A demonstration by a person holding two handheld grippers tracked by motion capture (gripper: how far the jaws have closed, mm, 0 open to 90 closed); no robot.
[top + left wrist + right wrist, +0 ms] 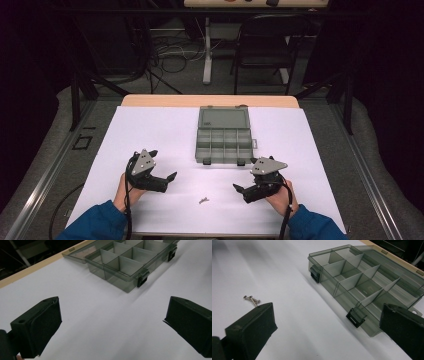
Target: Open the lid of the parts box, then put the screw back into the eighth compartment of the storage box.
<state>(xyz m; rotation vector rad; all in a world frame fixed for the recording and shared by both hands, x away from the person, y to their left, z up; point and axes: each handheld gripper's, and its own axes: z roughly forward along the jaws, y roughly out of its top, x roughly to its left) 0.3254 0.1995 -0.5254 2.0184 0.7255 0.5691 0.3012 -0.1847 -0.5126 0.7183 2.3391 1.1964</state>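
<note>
Open organizer box [223,141] with bare compartments on the white sheet [150,135].

Screws [203,200] lie loose near the table's front edge, between left gripper [169,181] and right gripper [239,189], both spread wide, holding nothing.

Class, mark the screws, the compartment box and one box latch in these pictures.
screws [252,300], right gripper view, on the crossed shafts.
compartment box [223,145], high view, on a middle divider.
box latch [355,318], right gripper view, on the black clip's face.

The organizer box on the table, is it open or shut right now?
Open: the organizer box has its lid folded back flat, and its divided compartments show bare.
</note>
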